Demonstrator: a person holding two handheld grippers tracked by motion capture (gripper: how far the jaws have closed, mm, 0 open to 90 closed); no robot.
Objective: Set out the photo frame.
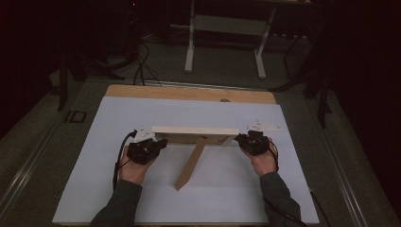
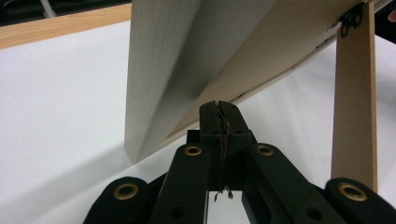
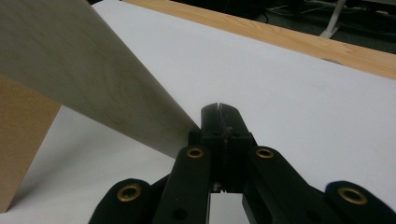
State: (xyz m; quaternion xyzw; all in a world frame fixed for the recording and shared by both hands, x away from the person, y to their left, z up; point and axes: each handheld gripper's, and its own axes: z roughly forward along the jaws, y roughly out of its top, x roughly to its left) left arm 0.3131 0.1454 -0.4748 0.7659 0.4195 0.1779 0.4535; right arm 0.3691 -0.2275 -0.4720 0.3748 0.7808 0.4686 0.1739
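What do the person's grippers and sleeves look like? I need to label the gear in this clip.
Both the left gripper and the right gripper are black, with paired link arms studded with brass-coloured rivets. Each carries a pale three-cornered plate on top and trails a black cable. The sleeves are dark grey-green.

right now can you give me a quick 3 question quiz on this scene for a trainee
1. True or false: the picture frame lies flat on the white mat.
2. Which part props the frame up from behind? A) a metal wire B) the wooden back leg C) a stack of books
3. How do the jaws of the left hand-held gripper and the right hand-held gripper stand?

Key:
1. False: it stands on its edge.
2. B.
3. Both are shut, each at one end of the frame, with nothing visibly clamped between them.
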